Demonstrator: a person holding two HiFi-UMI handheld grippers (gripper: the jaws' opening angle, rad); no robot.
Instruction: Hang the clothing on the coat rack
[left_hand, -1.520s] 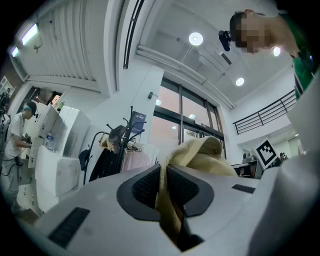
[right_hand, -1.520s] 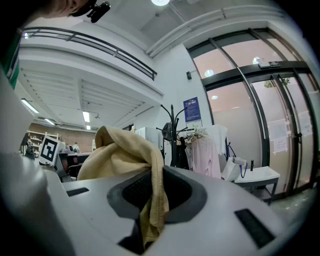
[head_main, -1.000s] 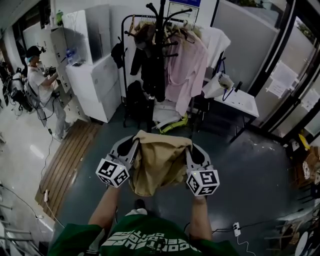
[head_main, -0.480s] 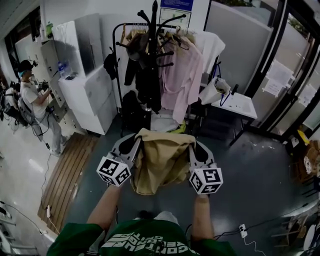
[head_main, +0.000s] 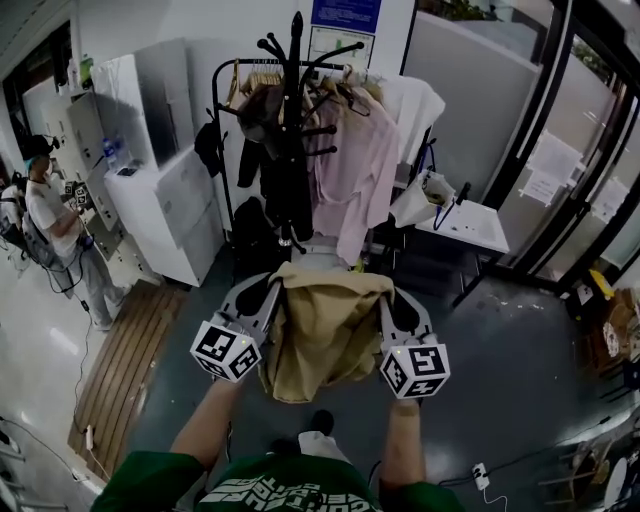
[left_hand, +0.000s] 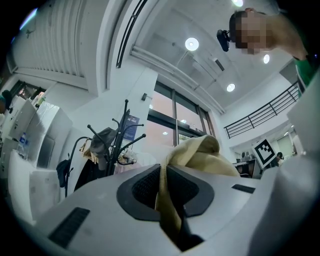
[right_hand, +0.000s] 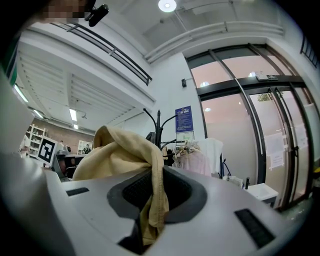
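A tan garment (head_main: 322, 330) hangs stretched between my two grippers in the head view. My left gripper (head_main: 268, 292) is shut on its left edge, and the cloth (left_hand: 167, 200) is pinched between the jaws. On the other edge my right gripper (head_main: 385, 296) is shut, with the cloth (right_hand: 152, 200) folded in its jaws. The black coat rack (head_main: 293, 110) stands straight ahead, just beyond the garment, with dark clothing on its pegs. It also shows as a black coat rack (left_hand: 117, 140) to the left of the left jaws and as a black coat rack (right_hand: 159, 127) behind the right jaws.
A rail with pink and white shirts (head_main: 355, 150) stands behind the rack. White cabinets (head_main: 165, 195) are at the left, with a person (head_main: 55, 235) beside them. A small white table (head_main: 470, 225) is at the right, before glass doors (head_main: 590, 170). A wooden mat (head_main: 130, 350) lies at the left.
I have stepped closer to the coat rack, which now sits lower and nearer in the head view. Both grippers still hold the garment the same way.
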